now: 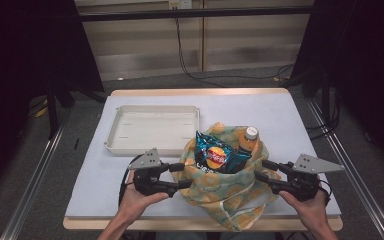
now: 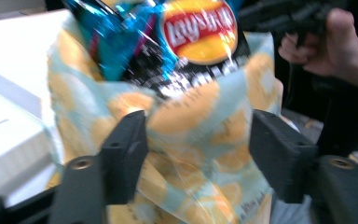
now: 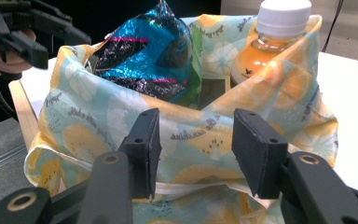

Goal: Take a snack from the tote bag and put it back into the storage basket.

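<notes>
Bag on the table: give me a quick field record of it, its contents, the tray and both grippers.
bag: lemon-print cloth bag, mouth open, on the white table cover near the front edge
contents: blue chip packet and orange bottle with white cap, both sticking out
tray: white tray, behind and left of the bag
left gripper: open, jaws at the bag's left side
right gripper: open, jaws at the bag's right side

My left tool and right tool are black, each topped by a grey three-cornered plate, with brass-ringed screws and black cables.
</notes>
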{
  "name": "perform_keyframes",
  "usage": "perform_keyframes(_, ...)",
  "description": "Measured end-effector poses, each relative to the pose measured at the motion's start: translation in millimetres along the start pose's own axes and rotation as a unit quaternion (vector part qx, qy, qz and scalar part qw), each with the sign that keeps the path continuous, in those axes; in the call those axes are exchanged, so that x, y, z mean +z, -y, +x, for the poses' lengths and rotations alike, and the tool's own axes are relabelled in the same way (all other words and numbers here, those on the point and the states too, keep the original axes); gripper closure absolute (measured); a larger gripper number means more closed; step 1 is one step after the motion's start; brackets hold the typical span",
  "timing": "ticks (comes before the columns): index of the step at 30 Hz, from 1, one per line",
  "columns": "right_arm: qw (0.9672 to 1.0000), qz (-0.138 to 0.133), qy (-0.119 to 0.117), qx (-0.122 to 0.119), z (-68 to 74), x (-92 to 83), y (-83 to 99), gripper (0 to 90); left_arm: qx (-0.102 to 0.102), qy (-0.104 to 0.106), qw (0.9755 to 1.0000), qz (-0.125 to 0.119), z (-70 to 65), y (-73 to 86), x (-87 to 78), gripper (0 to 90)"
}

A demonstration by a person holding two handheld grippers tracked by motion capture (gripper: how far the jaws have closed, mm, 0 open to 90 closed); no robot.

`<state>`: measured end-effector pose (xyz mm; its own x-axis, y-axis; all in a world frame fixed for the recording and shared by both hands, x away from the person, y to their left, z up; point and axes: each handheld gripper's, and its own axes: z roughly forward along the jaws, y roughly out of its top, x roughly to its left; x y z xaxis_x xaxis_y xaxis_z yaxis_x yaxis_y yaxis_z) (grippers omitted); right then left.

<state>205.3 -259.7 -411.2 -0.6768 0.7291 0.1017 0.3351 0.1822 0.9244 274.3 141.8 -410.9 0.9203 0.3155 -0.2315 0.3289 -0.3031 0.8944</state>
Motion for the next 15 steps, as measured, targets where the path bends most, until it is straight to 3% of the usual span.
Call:
perform_keyframes(4, 1.0000, 0.001, -0.001, 0.004, 2.2, -1.4, 2.7, 50.4, 0.000, -0.002, 1.0000, -0.008, 9.6, -9.3, -2.1, 34.6)
perform_keyframes(8, 1.0000, 0.002, 0.001, 0.003, 2.5, -4.5, 3.6, 50.3, 0.004, -0.018, 0.9998, -0.008, 20.2, -21.3, 1.0, 34.5)
perform_keyframes(11, 1.0000, -0.004, -0.001, 0.004, 0.3, -4.0, 0.9, 50.3, 0.003, -0.018, 0.9997, -0.016, 28.1, -30.9, 6.9, 36.1)
perform_keyframes(15, 1.0000, -0.003, 0.000, 0.003, -1.4, -1.2, 0.3, 50.3, 0.016, -0.017, 0.9996, -0.017, 37.8, -44.1, 16.8, 35.1)
